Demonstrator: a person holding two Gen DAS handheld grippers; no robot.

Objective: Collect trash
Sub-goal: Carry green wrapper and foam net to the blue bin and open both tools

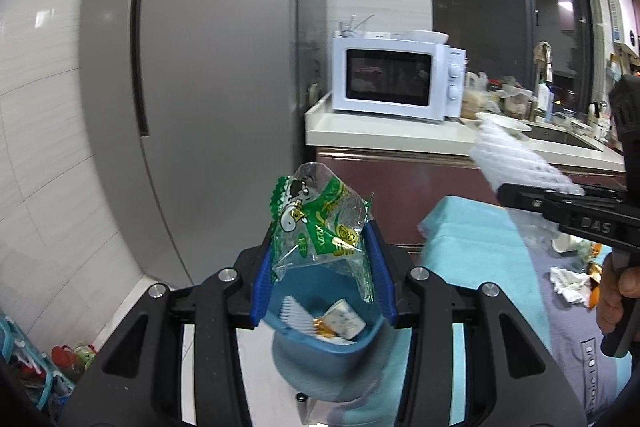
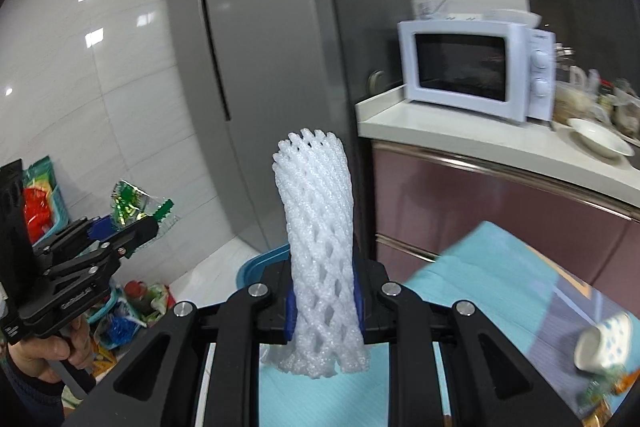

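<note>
My left gripper is shut on a clear and green snack wrapper, held above a blue trash bin that holds several scraps. My right gripper is shut on a white foam fruit net that stands up between its blue pads. In the left wrist view the right gripper comes in from the right with the foam net. In the right wrist view the left gripper with the wrapper is at the left, and the bin's rim shows behind my fingers.
A grey fridge stands behind the bin. A white microwave and a bowl sit on the counter at right. A teal-covered table carries crumpled tissue and a tipped cup. Bags clutter the floor at left.
</note>
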